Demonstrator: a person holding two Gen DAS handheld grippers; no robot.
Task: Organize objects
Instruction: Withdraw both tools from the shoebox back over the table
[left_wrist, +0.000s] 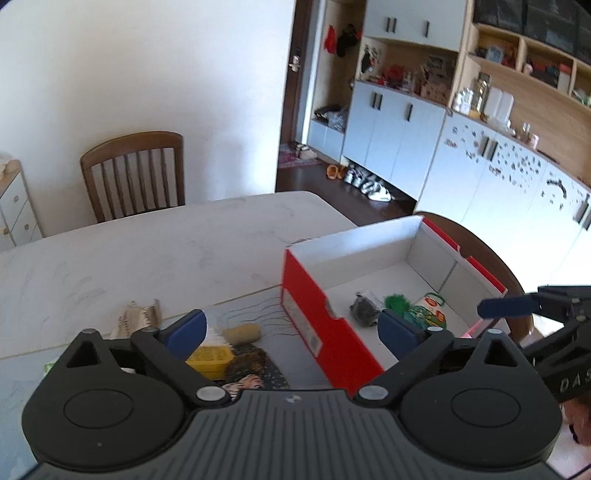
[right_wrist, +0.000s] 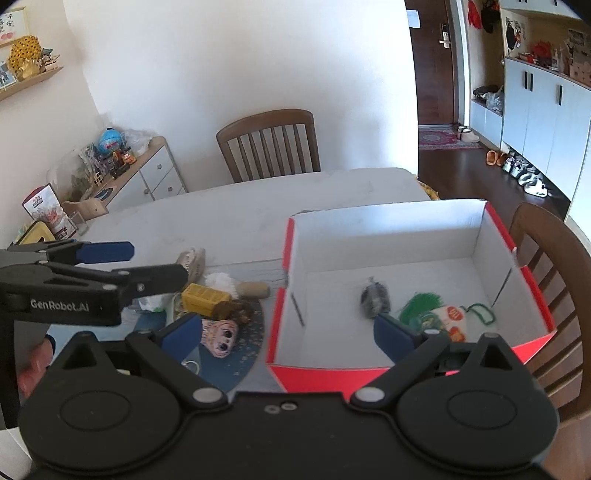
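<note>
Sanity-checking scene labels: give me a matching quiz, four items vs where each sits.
Items:
1. green tassel
2. yellow box
3. chair
4. dark pouch

Places:
A. on the table, left of the shoebox
B. in the shoebox, nearest its middle
C. behind the table's far edge
D. in the shoebox, right of the pouch

Pairs: 1-D, 2-A, 3-C, 4-B

Box (right_wrist: 406, 236) interior — roomy, open-topped
</note>
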